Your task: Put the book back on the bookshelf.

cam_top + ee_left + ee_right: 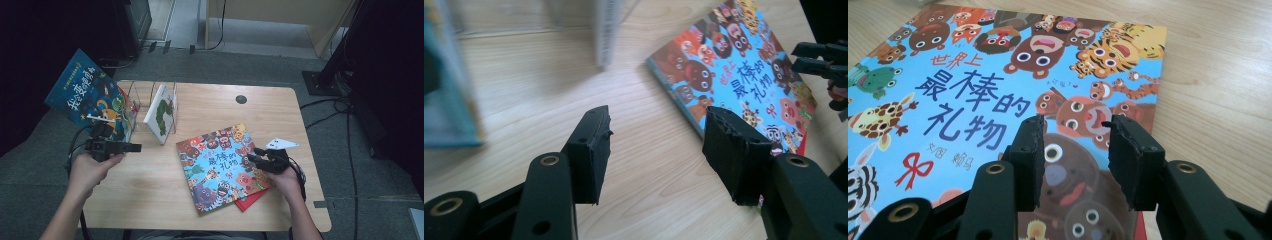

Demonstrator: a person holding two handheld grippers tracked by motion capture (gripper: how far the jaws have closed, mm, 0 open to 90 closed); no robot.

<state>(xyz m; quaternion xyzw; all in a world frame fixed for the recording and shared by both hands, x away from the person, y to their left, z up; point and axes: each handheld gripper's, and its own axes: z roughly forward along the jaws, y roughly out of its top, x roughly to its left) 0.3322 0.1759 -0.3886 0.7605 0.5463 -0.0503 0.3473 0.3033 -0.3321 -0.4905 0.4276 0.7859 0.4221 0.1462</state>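
A picture book with cartoon animals on a blue cover [215,165] [734,55] [948,75] lies flat at the table's centre right, on top of a red book [250,201]. My right gripper [250,159] [1075,125] hovers over that cover near its right edge, jaws open with nothing pinched; it also appears far off in the left gripper view [819,57]. My left gripper [135,147] [656,125] is above bare wood at the left, pointing right, open and empty.
A wire rack [132,92] at the back left holds a white book [161,112] [606,30] standing on edge and a large blue book [85,95] leaning out past the table's left edge. Bare wood [150,185] lies toward the front left. Cables run over the floor at the right.
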